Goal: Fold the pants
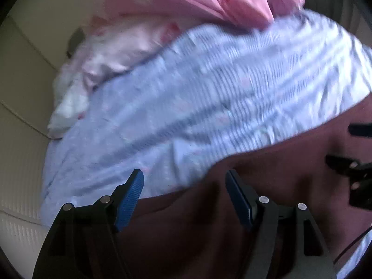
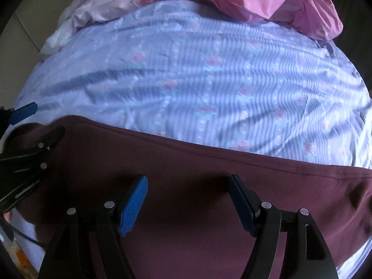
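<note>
Left edge of the bed: a pale pink flowered cloth (image 1: 111,46) is bunched up there, well clear of the work, so it can't get caught in the fold.

Bed sheet: the blue striped sheet (image 2: 186,74) with its small roses is spread wide, and it gives the flat open ground a fold needs.

Pants: the maroon pants (image 2: 186,162) lie flat on the sheet at the near side of the bed, under both tools. One long straight hemmed edge runs across the right wrist view. Judging from that clean edge, a fold is already laid down and the cloth is resting, not held up.

Left gripper: the left gripper (image 1: 183,195) hovers over the pants close to where maroon meets the sheet. Its fingers stand wide apart with nothing pinched between the blue pads. That reads like cloth dropped at the end of a fold. From the right wrist view it shows at the left rim (image 2: 28,127), jaws apart there too.

Right gripper: the right gripper (image 2: 188,197) points steeply down over the middle of the pants, its fingers equally spread and empty. My guess is it is set to press the cloth flat or pick a new edge.

Far right corner: a crumpled bright pink cloth (image 2: 279,2) sits piled at the back, out of the way.
</note>
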### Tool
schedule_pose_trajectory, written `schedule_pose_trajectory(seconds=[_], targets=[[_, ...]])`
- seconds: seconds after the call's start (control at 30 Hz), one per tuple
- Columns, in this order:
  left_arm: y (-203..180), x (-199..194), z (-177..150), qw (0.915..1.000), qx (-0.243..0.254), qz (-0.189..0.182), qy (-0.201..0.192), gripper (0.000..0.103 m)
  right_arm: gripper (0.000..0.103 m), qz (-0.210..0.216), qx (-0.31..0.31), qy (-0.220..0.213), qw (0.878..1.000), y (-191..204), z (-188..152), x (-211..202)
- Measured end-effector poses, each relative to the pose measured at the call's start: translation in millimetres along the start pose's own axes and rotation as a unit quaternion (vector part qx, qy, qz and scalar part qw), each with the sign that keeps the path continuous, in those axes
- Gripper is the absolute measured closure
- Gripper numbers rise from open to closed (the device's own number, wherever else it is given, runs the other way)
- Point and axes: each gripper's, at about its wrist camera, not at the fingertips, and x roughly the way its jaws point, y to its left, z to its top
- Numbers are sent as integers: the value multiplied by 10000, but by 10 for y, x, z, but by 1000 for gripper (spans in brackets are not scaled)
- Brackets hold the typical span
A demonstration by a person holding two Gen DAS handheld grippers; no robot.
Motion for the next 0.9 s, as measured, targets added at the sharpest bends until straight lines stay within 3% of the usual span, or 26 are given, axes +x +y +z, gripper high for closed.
schedule_pose_trajectory(seconds=[0.1,0.3,0.4,0.5,0.57,0.7,0.9], targets=[[248,-382,-111,9991,-181,-221,-312,19,31,143,-156,-248,9995,214,-6,-275],[1019,-892,-671,9976,-446,-240,-474,18,31,685,-697,-620,9933,884,-40,-849],[1399,-926,-1009,9955,-726,-452,-414,18,31,953,-882,-649,9894,1248,-49,-987],[1698,-815,-1273,9921,-1031,-643,-315,18,31,948,-1144,-651,9868,1640,-97,-1002],[1858,-734,-1425,9868,-1282,-937,-320,18,31,993,-1273,-577,9852,1863,-123,-946],[2110,-537,-1657,9658,-1845,-1748,-525,20,31,1058,-1466,-513,9822,2197,-192,-842],[2213,-34,-1730,9399,-2363,-2444,-332,30,31,997,-1632,-624,9796,2504,-188,-729]])
